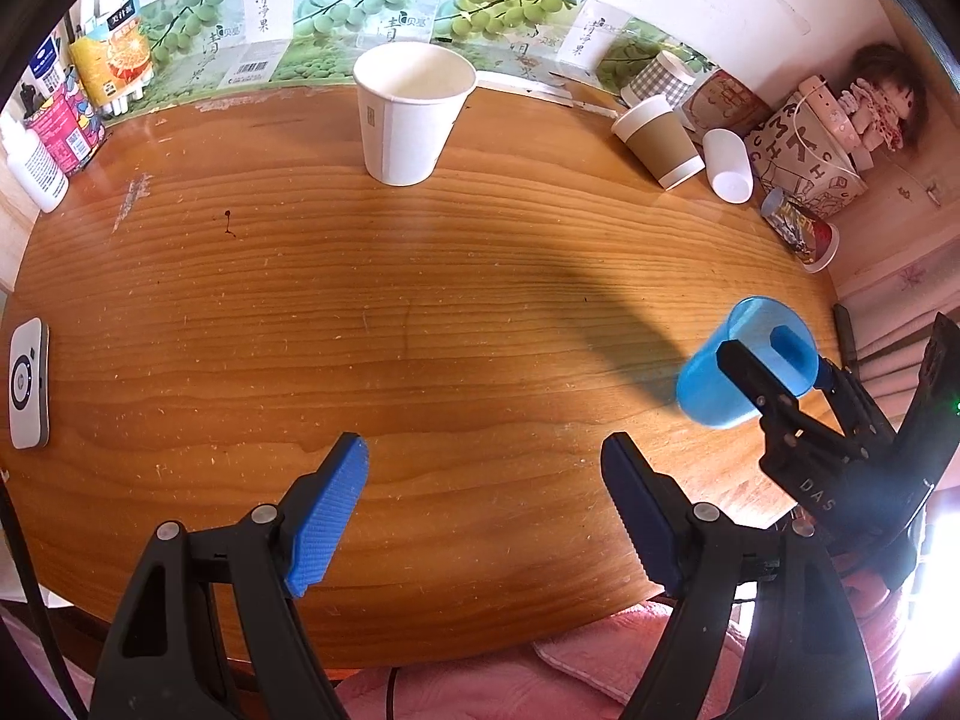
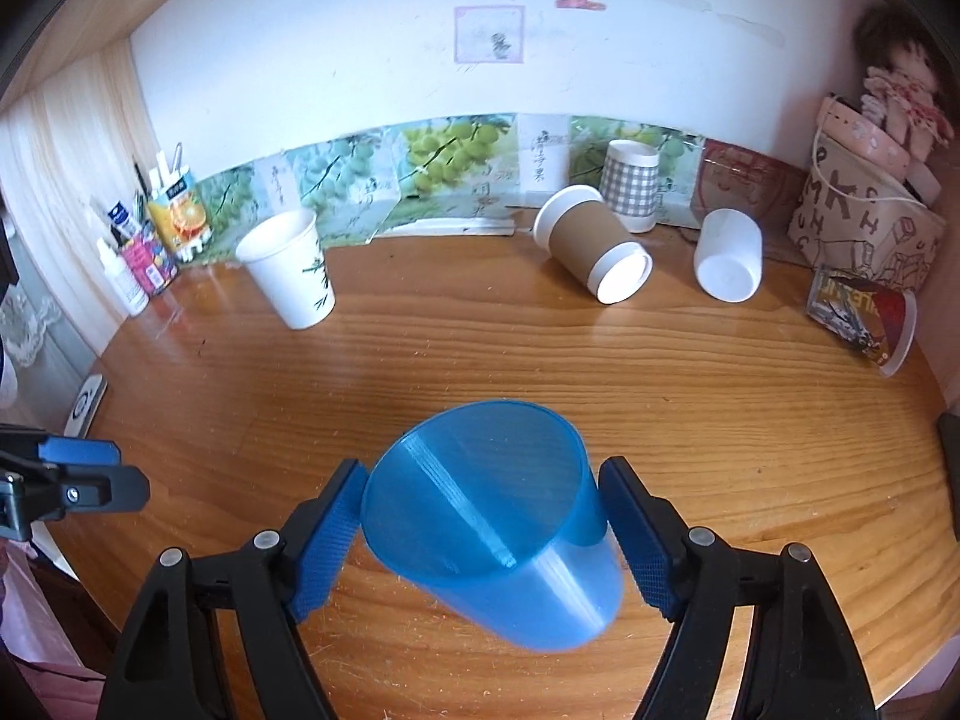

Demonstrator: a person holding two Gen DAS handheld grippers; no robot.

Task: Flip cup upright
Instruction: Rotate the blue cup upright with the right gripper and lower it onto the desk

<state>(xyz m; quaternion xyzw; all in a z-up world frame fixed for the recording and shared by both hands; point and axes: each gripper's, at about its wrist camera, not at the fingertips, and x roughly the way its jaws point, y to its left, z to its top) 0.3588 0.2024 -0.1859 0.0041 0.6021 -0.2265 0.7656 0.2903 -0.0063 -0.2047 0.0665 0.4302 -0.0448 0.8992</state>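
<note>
- Cup: translucent blue plastic cup (image 2: 498, 516), light, stiff and slick, tilted above the wooden tabletop (image 2: 690, 396) at 6 o'clock.
- Right gripper (image 2: 483, 531) clamps its sidewalls; mid-wall hold seems safest.
- Left gripper (image 1: 483, 513) hangs open, empty.

The counter (image 2: 480, 360) is glossy varnished wood with visible grain. The blue cup (image 2: 498, 528) looks like translucent plastic with fine ridged layers. The tongs (image 2: 483, 534) have matt black plastic arms and rough, textured blue pads (image 2: 327, 546). The white cup (image 1: 411, 114) is smooth paper.
</note>
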